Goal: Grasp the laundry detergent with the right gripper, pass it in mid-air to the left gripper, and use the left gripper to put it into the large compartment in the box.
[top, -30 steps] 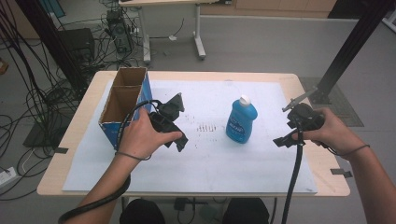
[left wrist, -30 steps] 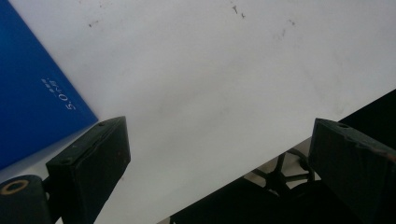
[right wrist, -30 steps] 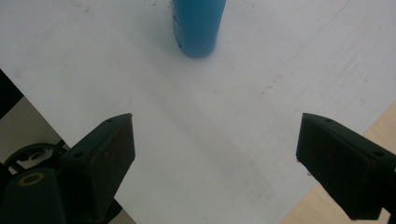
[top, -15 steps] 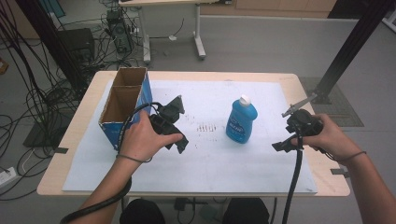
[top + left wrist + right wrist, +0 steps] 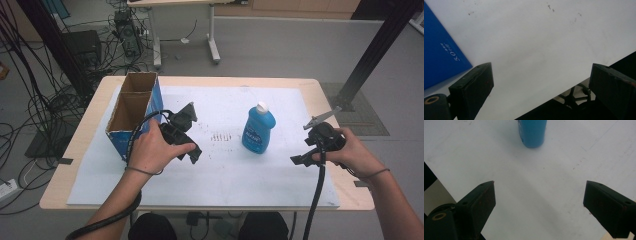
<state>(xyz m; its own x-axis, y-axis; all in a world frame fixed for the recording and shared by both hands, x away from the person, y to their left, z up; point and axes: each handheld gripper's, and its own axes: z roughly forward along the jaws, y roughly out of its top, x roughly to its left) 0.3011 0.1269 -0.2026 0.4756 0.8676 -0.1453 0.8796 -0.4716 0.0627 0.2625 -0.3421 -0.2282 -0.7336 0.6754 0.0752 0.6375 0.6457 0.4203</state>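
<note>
Bottle (image 5: 260,131), blue and upright, is seen at the centre of the high view, on the white sheet over the table (image 5: 310,85). A box (image 5: 131,116) stands open at centre left. Both grippers are held wide and empty: the left gripper (image 5: 192,135) beside the box, the right gripper (image 5: 312,142) at centre right. An approach is judged underway; next, fingers must straddle the bottle's body.
</note>
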